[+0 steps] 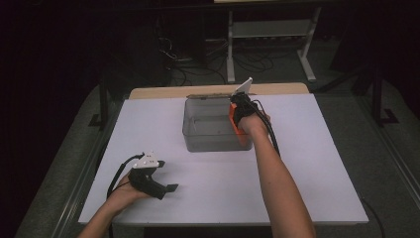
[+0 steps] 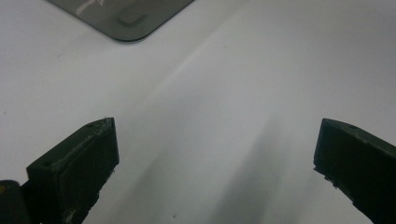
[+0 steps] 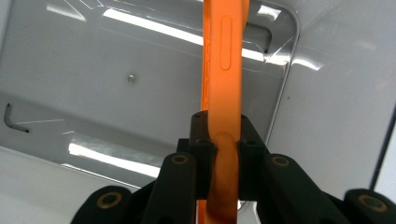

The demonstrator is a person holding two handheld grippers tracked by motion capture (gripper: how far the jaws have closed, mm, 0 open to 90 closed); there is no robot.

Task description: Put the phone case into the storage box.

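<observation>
A white worktop [image 1: 307, 163] takes up most of the scene, with a strip of bare wood showing along its far edge and dark floor and cables beyond. Toward the back, near the middle, sits a clear plastic bin [image 1: 208, 126], open at the top. From the right gripper view a small bent hex key [image 3: 11, 119] lies on the bin's bottom near one wall, and a tiny stud sits farther in.

The person's right forearm reaches across the worktop to the bin's right-hand wall, where the right gripper [image 1: 241, 111] points down. Its jaws are pinched tight on a flat orange case [image 3: 223, 84], shaped like a phone cover with a long button moulded into its edge. The case stands on edge, upright, just above the inside of the bin along that right wall, and runs up between the two black pads.

The left gripper [image 1: 166, 191] rests near the front left of the worktop, well apart from the bin, held low in the left hand. Its jaws stand wide with bare worktop between them.
</observation>
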